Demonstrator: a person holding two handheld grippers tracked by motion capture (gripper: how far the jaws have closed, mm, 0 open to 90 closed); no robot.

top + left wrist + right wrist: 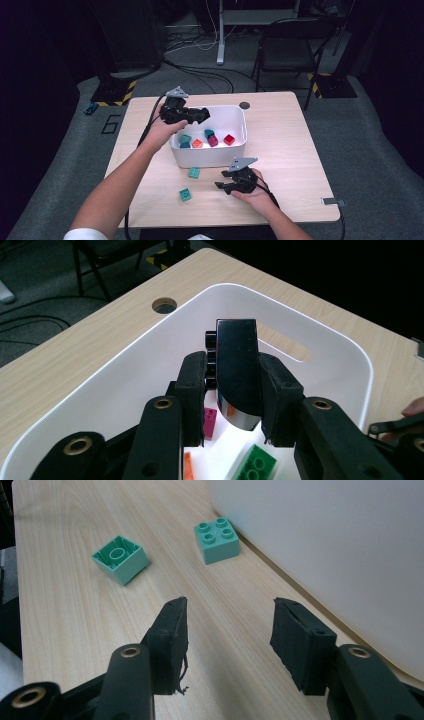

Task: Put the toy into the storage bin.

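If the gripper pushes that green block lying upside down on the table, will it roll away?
Probably not: the upside-down green block is boxy with flat sides, so it would likely slide on the smooth table. Its hollow underside suggests it is light and stiff.

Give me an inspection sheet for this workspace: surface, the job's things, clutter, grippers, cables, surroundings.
Surface: light wooden table with a round cable hole near its far edge.
Job's things: black curved-top toy block held over the white plastic bin; the bin holds teal, orange, magenta and red blocks; two mint-green toy blocks lie on the table beside it, one studs up, one hollow side up.
Clutter: small grey flat piece at the table's near right corner.
Grippers: left gripper shut on the black block above the bin; right gripper open, aimed at the mint blocks.
Cables: black cable trails from the left gripper.
Surroundings: dark chair, floor cables, grey carpet.
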